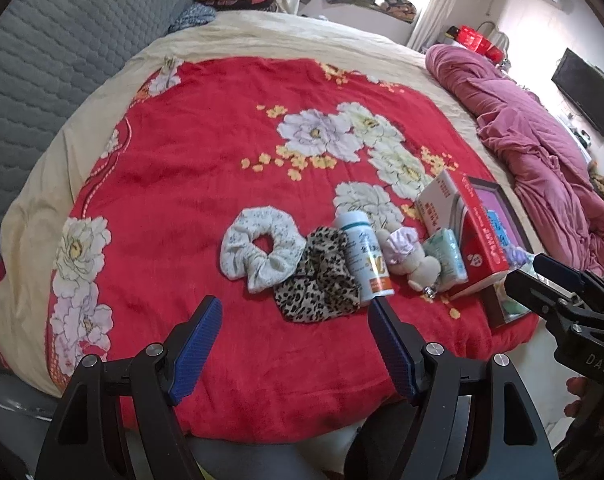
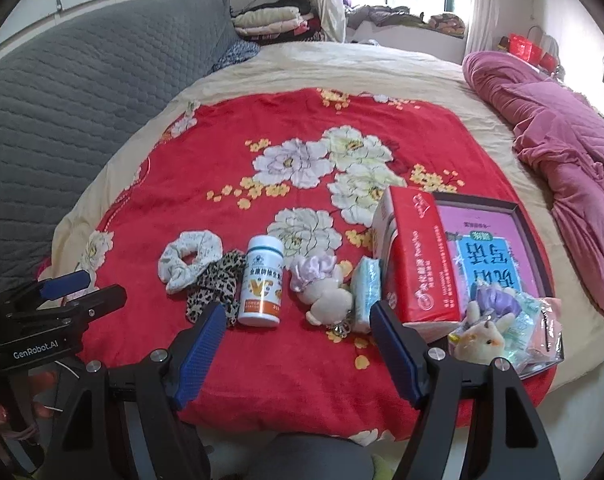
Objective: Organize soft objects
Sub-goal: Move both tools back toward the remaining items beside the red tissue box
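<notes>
We look down on a red floral blanket (image 1: 222, 168) where a white scrunchie (image 1: 260, 248) touches a leopard-print scrunchie (image 1: 317, 280), with a white pill bottle (image 1: 363, 256) lying beside them. Next come a small plush toy (image 1: 415, 260), a tissue pack (image 1: 445, 254) and a red box (image 1: 477, 236). Our left gripper (image 1: 296, 320) hangs open above the blanket, nothing between its blue pads (image 1: 194, 344). The right gripper (image 1: 557, 300) enters at the right edge.

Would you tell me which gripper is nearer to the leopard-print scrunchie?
Left. The left gripper hangs open just short of the leopard-print scrunchie; the right gripper hangs open further right, nearer the plush toy.
</notes>
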{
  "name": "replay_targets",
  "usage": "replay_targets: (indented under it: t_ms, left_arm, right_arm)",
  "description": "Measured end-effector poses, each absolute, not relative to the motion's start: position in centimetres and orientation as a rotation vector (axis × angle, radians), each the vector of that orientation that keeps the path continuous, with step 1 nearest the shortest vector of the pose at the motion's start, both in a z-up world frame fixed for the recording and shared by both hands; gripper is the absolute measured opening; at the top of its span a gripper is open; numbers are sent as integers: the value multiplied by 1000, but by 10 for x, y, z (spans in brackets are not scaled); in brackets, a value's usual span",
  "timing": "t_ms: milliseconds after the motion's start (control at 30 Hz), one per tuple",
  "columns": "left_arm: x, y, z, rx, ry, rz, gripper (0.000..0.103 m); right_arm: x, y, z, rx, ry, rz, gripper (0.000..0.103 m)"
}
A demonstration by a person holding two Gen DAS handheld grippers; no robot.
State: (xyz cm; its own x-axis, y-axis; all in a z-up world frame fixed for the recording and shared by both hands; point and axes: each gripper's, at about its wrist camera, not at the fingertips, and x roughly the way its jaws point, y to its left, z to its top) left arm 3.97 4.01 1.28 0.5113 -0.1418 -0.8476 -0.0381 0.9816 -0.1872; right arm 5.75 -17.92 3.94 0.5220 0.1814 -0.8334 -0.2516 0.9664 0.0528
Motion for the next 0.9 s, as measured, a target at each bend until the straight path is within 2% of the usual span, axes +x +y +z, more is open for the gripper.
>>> replay_targets:
  t_ms: [900]
  left_arm:
    - [68,61,-65,-278,1180,-28,77]
  right_arm:
    - [87,-167,-40,-176,1107,264,74]
